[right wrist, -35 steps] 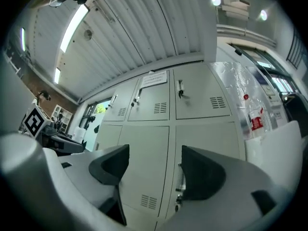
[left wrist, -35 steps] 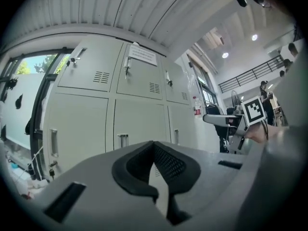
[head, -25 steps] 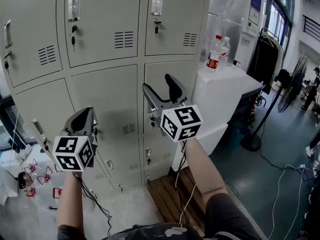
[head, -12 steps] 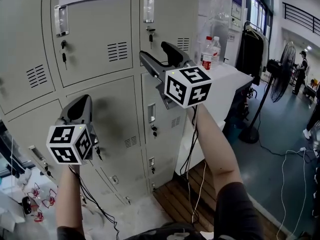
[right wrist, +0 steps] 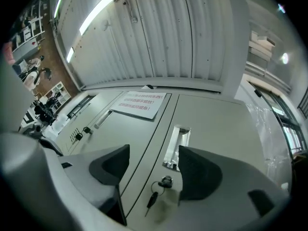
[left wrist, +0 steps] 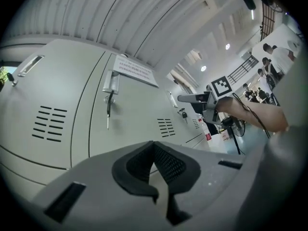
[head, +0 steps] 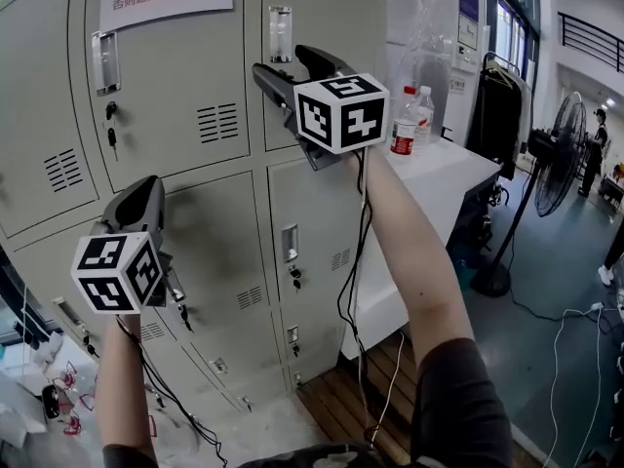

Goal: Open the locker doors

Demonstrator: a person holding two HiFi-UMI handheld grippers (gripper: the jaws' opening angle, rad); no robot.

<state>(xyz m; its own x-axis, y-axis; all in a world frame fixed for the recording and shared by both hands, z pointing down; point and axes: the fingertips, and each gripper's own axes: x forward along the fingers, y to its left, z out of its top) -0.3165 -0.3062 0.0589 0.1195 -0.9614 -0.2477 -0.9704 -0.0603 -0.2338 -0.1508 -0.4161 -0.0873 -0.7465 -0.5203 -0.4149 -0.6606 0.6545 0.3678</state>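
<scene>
Your right gripper (head: 283,61), jaws wide apart and empty, is near the handle (head: 281,34) of a closed upper locker door (head: 336,13). Your left gripper (head: 144,195) sits lower, jaws together, empty.

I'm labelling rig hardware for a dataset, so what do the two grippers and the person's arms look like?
The left gripper and right gripper both have grey bodies with black pads. Each carries a white cube printed with black square markers. Black cables trail along the bare forearms. The sleeves are short and dark.
</scene>
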